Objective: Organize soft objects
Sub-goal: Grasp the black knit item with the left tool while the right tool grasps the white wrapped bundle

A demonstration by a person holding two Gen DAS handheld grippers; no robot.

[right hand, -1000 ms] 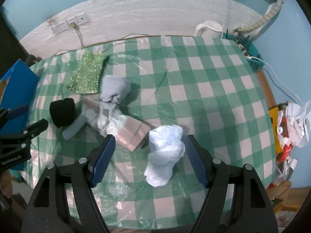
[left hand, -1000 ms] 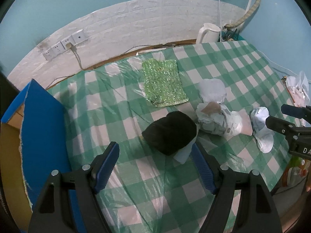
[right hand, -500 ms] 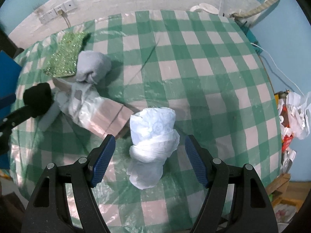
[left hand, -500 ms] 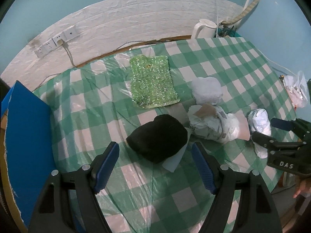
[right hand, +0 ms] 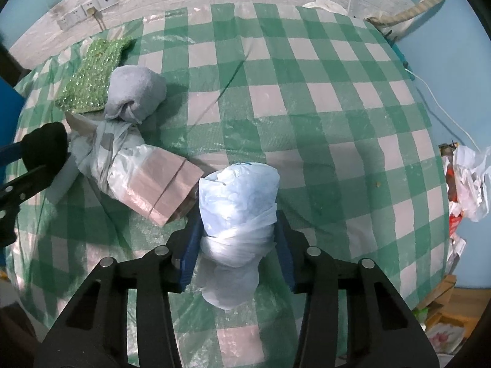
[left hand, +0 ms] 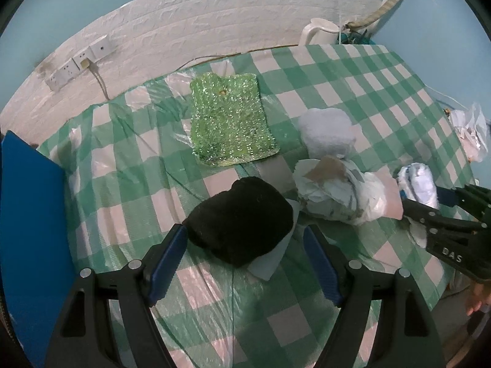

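On the green checked tablecloth (left hand: 383,86) lies a black folded cloth (left hand: 242,217). My left gripper (left hand: 244,230) stands open low over it, one blue pad on each side and neither touching it. A pale blue-white plastic-wrapped bundle (right hand: 237,202) sits between the pads of my right gripper (right hand: 237,214), whose jaws are closing and press on its sides. In the left wrist view that bundle (left hand: 420,181) and the right gripper (left hand: 445,214) show at the right. A glittery green cloth (left hand: 230,122), a rolled grey cloth (left hand: 325,132) and a crumpled plastic-wrapped parcel (left hand: 337,193) lie between them.
A blue board (left hand: 27,245) stands at the table's left edge. A white kettle (left hand: 319,30) and cables sit at the back right corner by the wall. Plastic bags (right hand: 466,178) hang off the right side. Wall sockets (left hand: 79,64) with a cord lie behind.
Both grippers have sunk toward the table. The right jaws have narrowed from wide open onto the pale bundle. The left gripper now straddles the black cloth, still open.
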